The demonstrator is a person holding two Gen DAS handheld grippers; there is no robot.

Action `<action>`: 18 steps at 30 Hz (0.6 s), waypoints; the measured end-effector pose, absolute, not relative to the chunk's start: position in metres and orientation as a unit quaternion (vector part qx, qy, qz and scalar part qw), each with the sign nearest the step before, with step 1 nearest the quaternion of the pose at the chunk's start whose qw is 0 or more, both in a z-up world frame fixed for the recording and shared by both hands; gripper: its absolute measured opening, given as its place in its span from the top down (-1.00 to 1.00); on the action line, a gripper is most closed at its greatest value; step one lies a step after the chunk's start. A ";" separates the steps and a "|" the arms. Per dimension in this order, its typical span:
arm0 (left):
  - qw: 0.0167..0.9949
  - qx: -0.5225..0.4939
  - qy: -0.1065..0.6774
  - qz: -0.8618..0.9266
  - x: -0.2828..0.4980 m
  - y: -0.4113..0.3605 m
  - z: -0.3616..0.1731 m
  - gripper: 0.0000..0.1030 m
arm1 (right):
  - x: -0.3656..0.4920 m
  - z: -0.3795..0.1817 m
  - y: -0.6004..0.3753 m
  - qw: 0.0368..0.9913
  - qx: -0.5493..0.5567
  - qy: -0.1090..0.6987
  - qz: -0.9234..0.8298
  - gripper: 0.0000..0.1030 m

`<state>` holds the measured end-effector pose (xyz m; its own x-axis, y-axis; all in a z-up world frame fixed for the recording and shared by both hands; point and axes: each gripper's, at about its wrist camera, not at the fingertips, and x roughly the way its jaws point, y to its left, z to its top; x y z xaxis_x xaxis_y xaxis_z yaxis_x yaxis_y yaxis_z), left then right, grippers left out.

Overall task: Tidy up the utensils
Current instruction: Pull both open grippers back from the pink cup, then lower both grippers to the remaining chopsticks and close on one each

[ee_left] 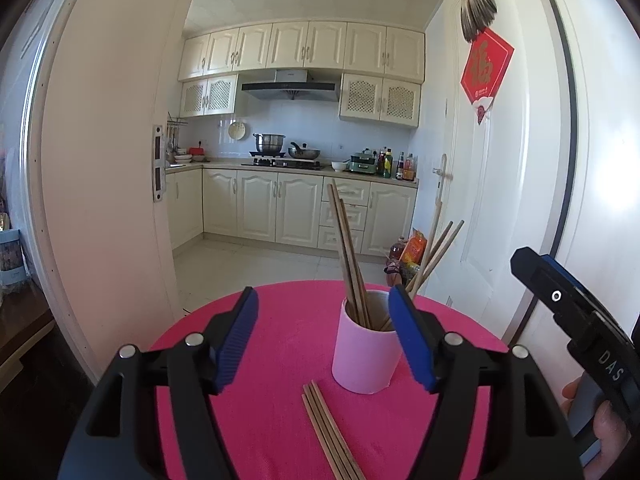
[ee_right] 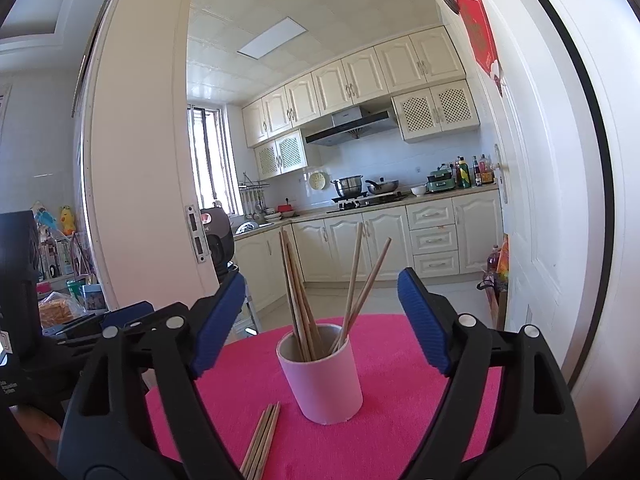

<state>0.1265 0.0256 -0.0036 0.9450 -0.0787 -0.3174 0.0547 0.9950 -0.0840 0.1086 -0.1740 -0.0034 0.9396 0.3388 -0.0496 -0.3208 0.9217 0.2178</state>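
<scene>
On the pink surface [ee_left: 248,420] a cup [ee_left: 366,354] holds upright chopsticks [ee_left: 350,256], so sorted ones stay together; four loose chopsticks [ee_left: 326,432] lie beside it. Both the left gripper [ee_left: 324,340] and right gripper [ee_right: 322,320] hover with jaws apart, empty. Only the left view shows the person's hand [ee_left: 600,420].

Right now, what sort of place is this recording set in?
A home, most likely: a small table with a pink cloth stands at the doorway of a kitchen. Cream cabinets, a range hood and a steel pot on the stove show beyond it.
</scene>
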 end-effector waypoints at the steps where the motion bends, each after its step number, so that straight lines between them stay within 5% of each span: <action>1: 0.985 -0.037 0.167 -0.033 0.126 0.025 -0.005 -0.29 | 0.107 -0.006 -0.174 0.979 0.102 0.047 0.169 -0.52; 10: 0.972 -0.055 0.223 -0.042 0.124 0.034 -0.029 -0.29 | 0.100 -0.033 -0.167 0.975 0.093 0.100 0.176 -0.54; 18: 0.918 -0.061 0.390 -0.047 0.148 0.051 -0.082 -0.29 | 0.108 -0.066 -0.156 0.963 0.084 0.182 0.180 -0.54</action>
